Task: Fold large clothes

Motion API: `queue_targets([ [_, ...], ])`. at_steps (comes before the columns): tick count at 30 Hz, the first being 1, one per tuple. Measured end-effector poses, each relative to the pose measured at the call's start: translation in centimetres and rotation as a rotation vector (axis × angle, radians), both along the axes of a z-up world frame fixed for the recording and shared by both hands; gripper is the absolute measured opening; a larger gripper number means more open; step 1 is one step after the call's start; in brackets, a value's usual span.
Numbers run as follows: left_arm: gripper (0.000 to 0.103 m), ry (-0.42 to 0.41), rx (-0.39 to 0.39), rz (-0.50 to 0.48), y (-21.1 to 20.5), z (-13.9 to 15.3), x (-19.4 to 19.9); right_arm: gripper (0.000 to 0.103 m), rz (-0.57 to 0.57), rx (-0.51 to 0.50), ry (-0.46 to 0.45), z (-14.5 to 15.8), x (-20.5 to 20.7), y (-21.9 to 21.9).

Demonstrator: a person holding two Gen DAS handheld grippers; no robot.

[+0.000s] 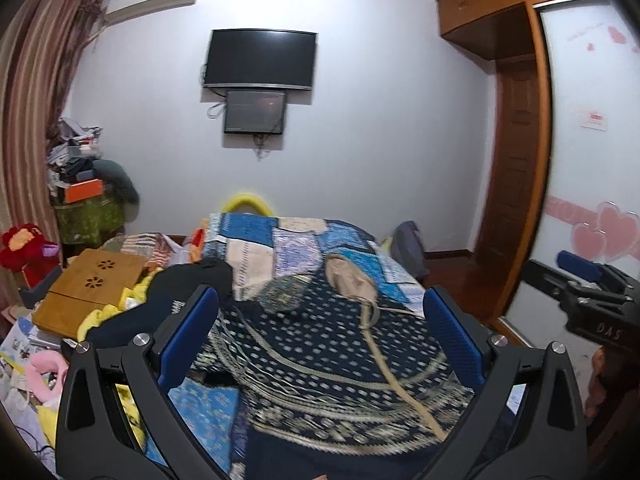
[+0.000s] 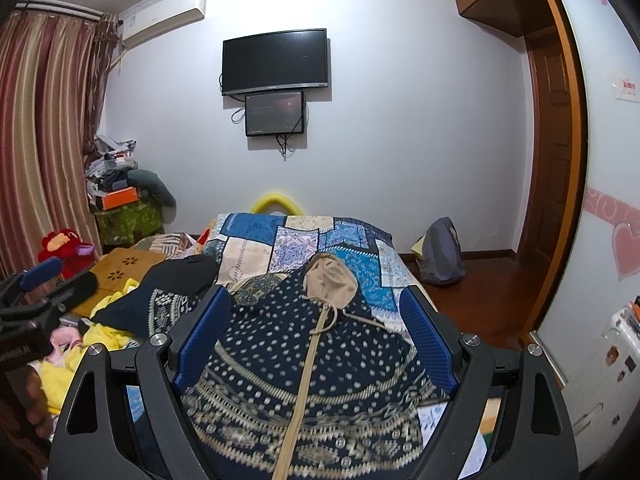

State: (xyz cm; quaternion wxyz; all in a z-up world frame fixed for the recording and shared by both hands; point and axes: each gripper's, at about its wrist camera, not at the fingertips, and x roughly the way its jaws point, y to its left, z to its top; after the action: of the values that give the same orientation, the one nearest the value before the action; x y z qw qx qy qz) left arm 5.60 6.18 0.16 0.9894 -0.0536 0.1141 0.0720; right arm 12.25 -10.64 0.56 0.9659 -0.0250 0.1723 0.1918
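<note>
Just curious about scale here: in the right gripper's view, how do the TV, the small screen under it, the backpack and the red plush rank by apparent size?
1. TV
2. Backpack
3. Small screen and red plush: too alike to rank.

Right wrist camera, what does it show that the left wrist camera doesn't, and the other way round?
Only the right wrist view shows the white suitcase with stickers at the far right, and the left gripper from outside. Only the left wrist view shows the pink plush toy and the papers at lower left, and the right gripper from outside. Both show the navy patterned garment with its beige hood on the patchwork bedspread, the wall TV, the red plush toy and the wooden lap desk. Both grippers are open and hold nothing.
</note>
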Motion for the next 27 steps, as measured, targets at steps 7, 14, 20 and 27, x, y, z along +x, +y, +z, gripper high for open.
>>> queue_targets([
  [7,0.103,0.077,-0.014,0.093,6.4,-1.0,4.6,0.085,-0.020,-0.075,0.010,-0.7,5.3,2.2],
  [14,0.103,0.230,-0.088,0.219,14.6,-4.9,9.4,0.085,-0.011,-0.198,0.085,-3.9,11.7,5.3],
  [20,0.103,0.347,-0.221,0.322,25.0,-8.3,11.6,0.085,0.034,-0.240,0.228,-7.2,17.0,7.0],
  [27,0.103,0.527,-0.345,0.425,33.9,-14.9,12.0,0.085,0.069,-0.231,0.435,-11.4,21.3,8.2],
])
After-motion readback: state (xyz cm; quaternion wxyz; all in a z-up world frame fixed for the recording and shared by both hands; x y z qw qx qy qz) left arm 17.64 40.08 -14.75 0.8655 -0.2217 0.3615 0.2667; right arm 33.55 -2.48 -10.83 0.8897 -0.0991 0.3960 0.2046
